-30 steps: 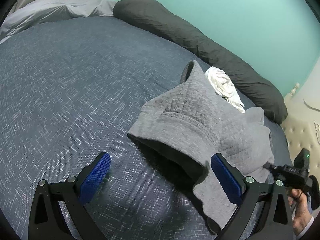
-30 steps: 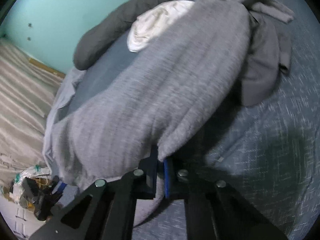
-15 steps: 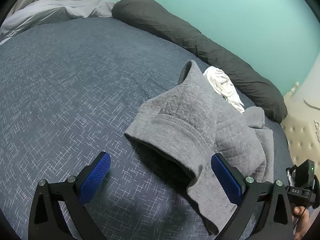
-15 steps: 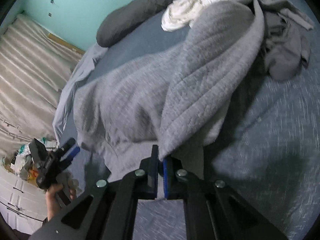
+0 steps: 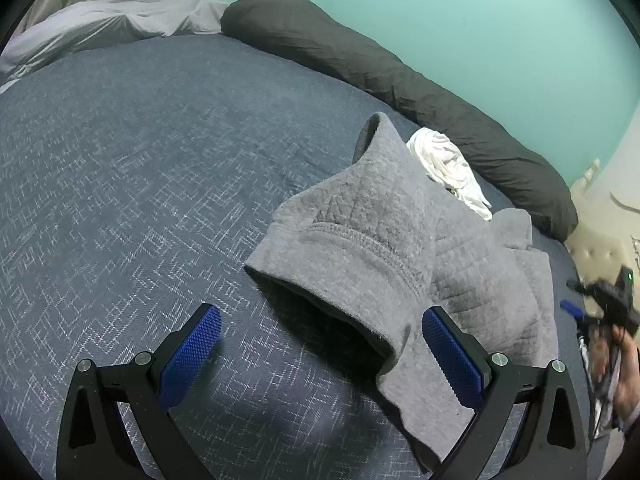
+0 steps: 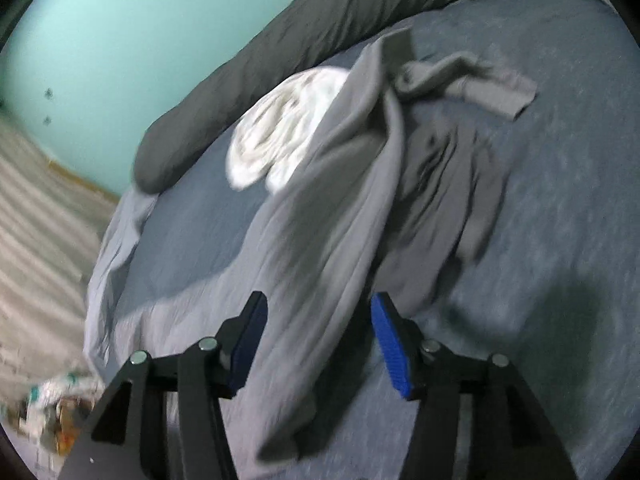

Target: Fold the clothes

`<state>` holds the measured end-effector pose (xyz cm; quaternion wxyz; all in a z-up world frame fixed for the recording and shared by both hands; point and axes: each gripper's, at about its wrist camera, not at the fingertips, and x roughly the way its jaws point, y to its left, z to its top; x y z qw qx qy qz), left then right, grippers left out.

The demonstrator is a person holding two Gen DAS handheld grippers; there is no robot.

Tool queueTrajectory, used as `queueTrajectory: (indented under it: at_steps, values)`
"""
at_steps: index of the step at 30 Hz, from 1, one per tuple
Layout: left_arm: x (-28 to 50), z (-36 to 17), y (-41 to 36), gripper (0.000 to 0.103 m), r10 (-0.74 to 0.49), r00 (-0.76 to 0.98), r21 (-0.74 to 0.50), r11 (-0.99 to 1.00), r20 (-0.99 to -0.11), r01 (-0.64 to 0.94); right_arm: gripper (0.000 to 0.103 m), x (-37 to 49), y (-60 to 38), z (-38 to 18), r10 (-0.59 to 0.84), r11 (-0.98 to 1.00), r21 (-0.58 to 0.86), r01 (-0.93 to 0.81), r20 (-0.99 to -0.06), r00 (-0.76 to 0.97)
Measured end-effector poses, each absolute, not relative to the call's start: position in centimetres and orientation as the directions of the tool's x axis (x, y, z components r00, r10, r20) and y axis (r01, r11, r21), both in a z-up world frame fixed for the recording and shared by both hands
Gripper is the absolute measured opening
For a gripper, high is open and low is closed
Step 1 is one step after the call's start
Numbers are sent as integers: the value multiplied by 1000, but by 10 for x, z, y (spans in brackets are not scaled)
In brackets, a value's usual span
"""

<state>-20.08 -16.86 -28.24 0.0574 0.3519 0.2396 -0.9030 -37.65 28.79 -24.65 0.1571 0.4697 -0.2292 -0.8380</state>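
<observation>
Surface is a dark blue bed cover (image 5: 132, 168) with a pale crosshatch weave; teal wall (image 5: 460, 20) behind the bed, striped beige floor beside it in the right wrist view. Count: one grey quilted garment (image 5: 384, 240), one white bundle (image 5: 448, 168), one long dark bolster (image 5: 400, 84), one light grey sheet (image 5: 108, 20). Garment lies crumpled on the cover, hem opening facing the left gripper (image 5: 320, 344), one sleeve (image 6: 472, 80) thrown out on the side away from the bolster. White bundle sits between garment and bolster, partly hidden by a raised fold. Bolster runs along the wall edge of the bed; sheet bunches at the bolster's far end. Left gripper fingers spread wide, empty, its right pad touching or just beside the hem (can't tell which). Right gripper (image 6: 316, 340) fingers parted, a fold of the garment lying loose between them, not pinched; that view is motion-blurred. Small clutter on the floor (image 6: 52, 408), unreadable.
</observation>
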Motion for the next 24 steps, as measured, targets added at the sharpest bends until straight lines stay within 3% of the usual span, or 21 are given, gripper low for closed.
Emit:
queueTrajectory:
  at_steps: [9,17,19,21,24]
  values:
    - [-204,-286,-171,103,48,-739,-371,-885,-672,280,55,-457,316,-243,-313,-897,436,-77,-749,-584]
    - [-210,-290,-167,103,46,-732,-357,-893,-680,275,53,-498,311,-267,-235,-937,340,-74,-774,-588]
    - [-211,-292,-165,103,47,-729,-352,-896,-683,272,44,-503,308,-269,-236,-941,333,-55,-765,-600]
    - [-212,-293,-164,103,47,-727,-347,-898,-685,269,15,-502,305,-266,-227,-949,312,-35,-760,-608]
    - [-213,-294,-162,103,51,-726,-346,-901,-686,263,4,-498,300,-259,-212,-962,274,-6,-756,-620]
